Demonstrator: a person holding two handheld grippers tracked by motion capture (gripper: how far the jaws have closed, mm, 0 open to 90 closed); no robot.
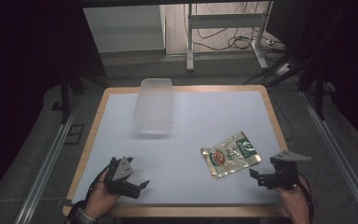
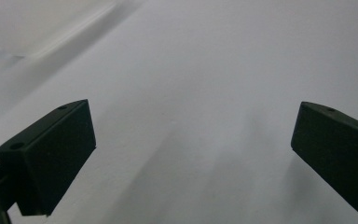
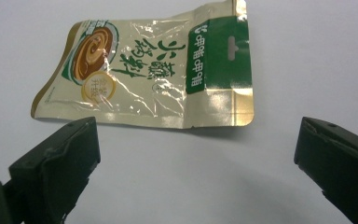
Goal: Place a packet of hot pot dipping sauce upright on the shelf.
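Your right tongs [image 1: 260, 178] are spread wide and empty, low at five o'clock on the worktop [image 1: 200, 121], with the pouch [image 1: 230, 154] lying flat just beyond them. Left tongs [image 1: 137, 188] gape too, idle at seven o'clock. The tub [image 1: 154, 105] waits at twelve. Careful: that foil lies flat and slick, so a shallow pinch could just shove it away.
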